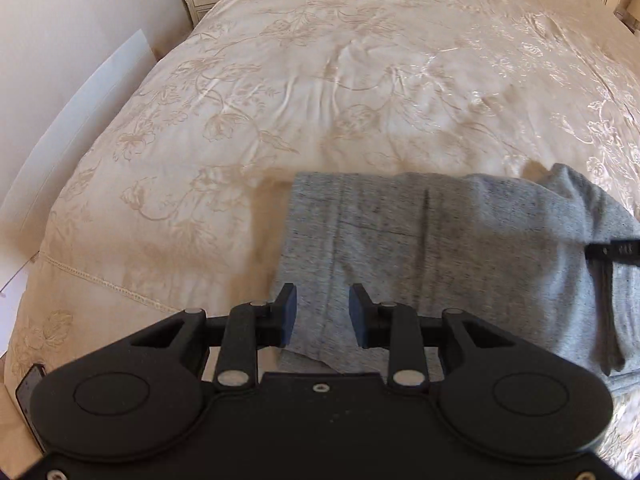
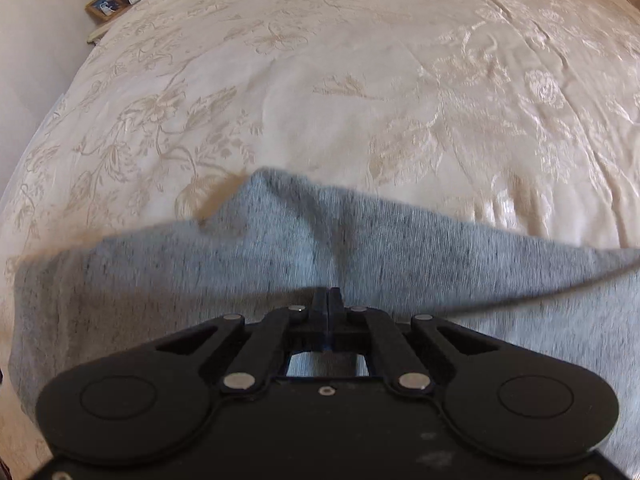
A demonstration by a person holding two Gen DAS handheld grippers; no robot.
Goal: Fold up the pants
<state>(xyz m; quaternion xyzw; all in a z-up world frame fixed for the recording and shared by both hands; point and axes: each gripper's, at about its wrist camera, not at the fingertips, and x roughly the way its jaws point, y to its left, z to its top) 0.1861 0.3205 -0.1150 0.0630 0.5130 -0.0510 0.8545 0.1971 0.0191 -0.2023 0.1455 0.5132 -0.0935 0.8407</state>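
Two hand-held grippers hung over grey pants (image 1: 460, 248) spread on bed's cream floral cover (image 1: 320, 80). Left hand-held gripper (image 1: 322, 316) stood open above pants' edge, pads clear of cloth. Right hand-held gripper (image 2: 328, 300) was closed; whether it pinched fabric unclear.

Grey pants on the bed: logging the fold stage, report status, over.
Left gripper open above grey pants. Right gripper shut; grip on cloth unconfirmed. Pants bunched on bedspread. Nothing in the way.
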